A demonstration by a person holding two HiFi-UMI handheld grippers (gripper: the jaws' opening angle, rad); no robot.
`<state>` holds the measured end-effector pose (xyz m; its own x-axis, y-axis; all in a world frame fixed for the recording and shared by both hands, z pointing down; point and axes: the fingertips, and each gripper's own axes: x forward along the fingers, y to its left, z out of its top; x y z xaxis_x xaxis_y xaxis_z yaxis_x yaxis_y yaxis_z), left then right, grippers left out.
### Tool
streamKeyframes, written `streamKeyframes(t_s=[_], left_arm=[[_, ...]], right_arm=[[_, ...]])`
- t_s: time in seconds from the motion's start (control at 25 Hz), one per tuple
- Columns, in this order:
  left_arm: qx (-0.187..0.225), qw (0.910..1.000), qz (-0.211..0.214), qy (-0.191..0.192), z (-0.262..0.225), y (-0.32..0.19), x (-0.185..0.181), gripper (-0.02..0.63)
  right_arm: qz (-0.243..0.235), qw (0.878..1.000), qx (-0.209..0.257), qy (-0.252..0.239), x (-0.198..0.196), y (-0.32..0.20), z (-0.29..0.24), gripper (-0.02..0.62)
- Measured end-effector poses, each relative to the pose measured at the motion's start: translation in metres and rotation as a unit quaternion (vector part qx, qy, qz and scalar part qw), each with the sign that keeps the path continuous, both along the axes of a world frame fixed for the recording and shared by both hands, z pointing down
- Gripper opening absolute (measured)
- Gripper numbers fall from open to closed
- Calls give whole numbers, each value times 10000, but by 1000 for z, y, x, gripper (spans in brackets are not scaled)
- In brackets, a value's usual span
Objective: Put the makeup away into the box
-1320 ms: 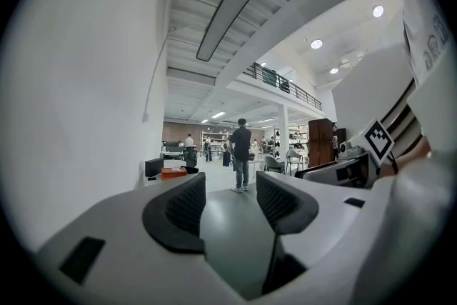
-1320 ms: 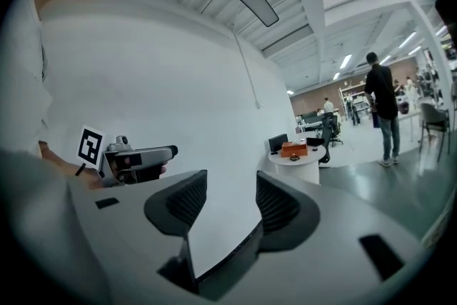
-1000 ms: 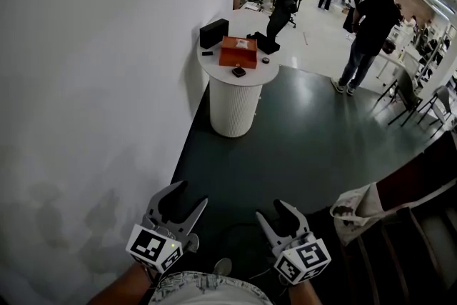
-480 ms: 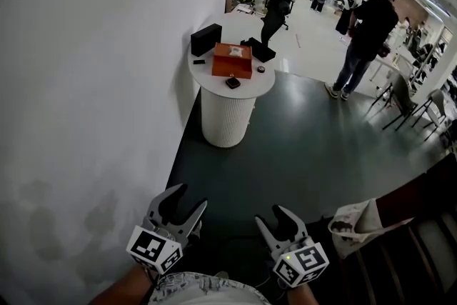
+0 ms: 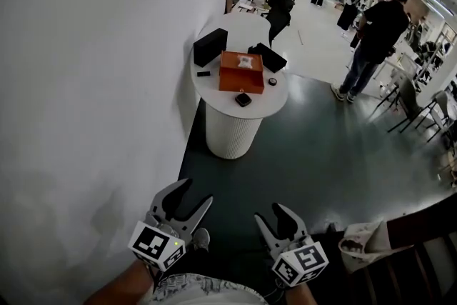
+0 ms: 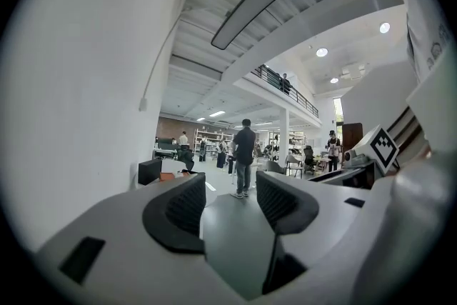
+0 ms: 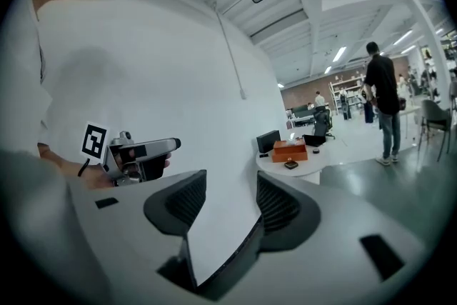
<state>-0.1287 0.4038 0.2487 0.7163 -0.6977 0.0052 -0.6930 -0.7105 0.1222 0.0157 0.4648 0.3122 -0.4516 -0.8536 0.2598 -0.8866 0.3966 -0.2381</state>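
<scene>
An orange box [image 5: 240, 72] lies shut on a round white table [image 5: 214, 92] by the wall, well ahead of me. Around it lie small black makeup items: a square compact [image 5: 243, 99] in front, a round pot [image 5: 272, 82] to its right, a thin stick [image 5: 203, 73] to its left. My left gripper [image 5: 187, 199] and right gripper [image 5: 275, 218] are held low and close to my body, both open with nothing between the jaws. The right gripper view shows the orange box [image 7: 289, 151] and table [image 7: 310, 166] far off.
A black box [image 5: 210, 46] and an open black case [image 5: 268, 57] stand at the table's back. The white wall [image 5: 93, 96] runs along the left. A person [image 5: 373, 43] stands on the dark floor to the right. A bag [image 5: 364, 246] on a chair is at my right.
The table and box have come nearer and shifted slightly right in the head view. Both grippers keep their place in the view, still open.
</scene>
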Motion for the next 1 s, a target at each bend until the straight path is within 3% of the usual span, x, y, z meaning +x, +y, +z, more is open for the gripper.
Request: streamKeyframes(t_s=[0.52, 1.0], left_arm=[[-38, 9999, 109, 101, -4, -124, -34, 241], [-146, 9998, 148, 80, 3, -184, -34, 241]], right_arm=[[127, 9998, -58, 121, -37, -117, -10, 218], [128, 9999, -60, 66, -39, -183, -10, 218]])
